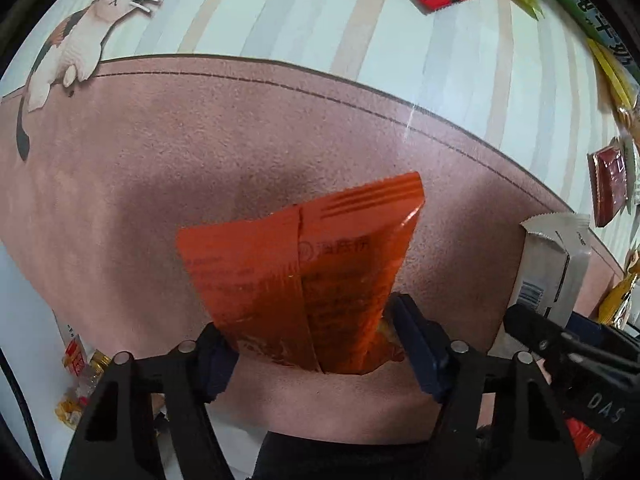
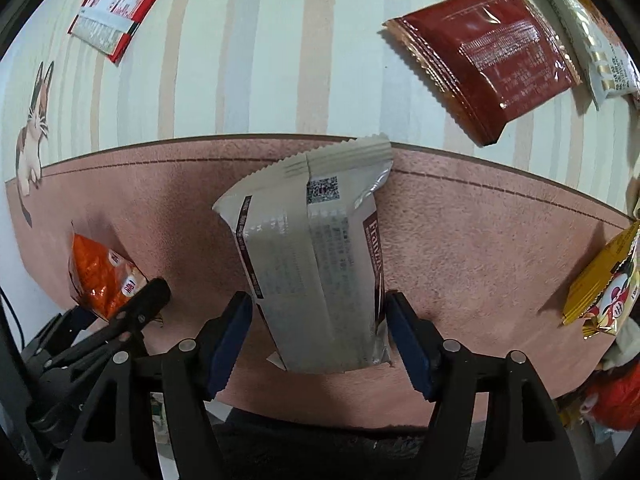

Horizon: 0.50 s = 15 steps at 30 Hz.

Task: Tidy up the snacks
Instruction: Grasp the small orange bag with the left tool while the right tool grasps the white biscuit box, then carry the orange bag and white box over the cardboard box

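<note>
An orange snack packet (image 1: 304,264) stands between the blue pads of my left gripper (image 1: 310,320), which is shut on its lower end above the pink band of the mat (image 1: 160,160). My right gripper (image 2: 319,300) is shut on the bottom of a grey-white packet (image 2: 312,248) with a maroon side strip. Each gripper shows in the other's view. The right wrist view has the orange packet (image 2: 104,276) low at the left. The left wrist view has the grey-white packet (image 1: 552,264) at the right edge.
On the striped cat-print mat (image 2: 260,60) lie a dark red packet (image 2: 484,60), a red-and-white packet (image 2: 116,12) and a white-and-gold packet (image 2: 596,52). A yellow packet (image 2: 604,284) lies at the right edge. Small wrapped candies (image 1: 80,376) sit low left.
</note>
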Motion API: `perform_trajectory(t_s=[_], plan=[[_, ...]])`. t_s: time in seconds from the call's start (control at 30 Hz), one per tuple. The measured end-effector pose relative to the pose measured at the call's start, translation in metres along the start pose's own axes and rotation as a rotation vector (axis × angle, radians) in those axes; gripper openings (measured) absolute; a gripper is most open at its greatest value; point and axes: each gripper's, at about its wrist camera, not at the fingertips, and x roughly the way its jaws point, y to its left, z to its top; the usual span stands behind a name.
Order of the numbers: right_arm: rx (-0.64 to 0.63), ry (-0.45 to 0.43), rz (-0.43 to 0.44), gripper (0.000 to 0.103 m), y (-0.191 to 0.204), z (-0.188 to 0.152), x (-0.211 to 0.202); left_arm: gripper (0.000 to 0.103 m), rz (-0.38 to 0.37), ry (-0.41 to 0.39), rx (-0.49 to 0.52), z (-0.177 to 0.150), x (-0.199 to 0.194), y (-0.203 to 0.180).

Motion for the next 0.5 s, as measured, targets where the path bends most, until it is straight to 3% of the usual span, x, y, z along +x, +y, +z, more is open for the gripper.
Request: perform_trajectory(t_s=[0.2,0.5], plan=[[-0.010,-0.031,-0.051,0.062,0.020,-0.005,-0.003,0.060,0.022,-0.020,0.009,-0.002,-0.002,-0.006],[-0.024,-0.058,-0.032,0.059,0.014,-0.016,0.000,0.055,0.035,-0.049,0.024,0.002,-0.019,-0.010]])
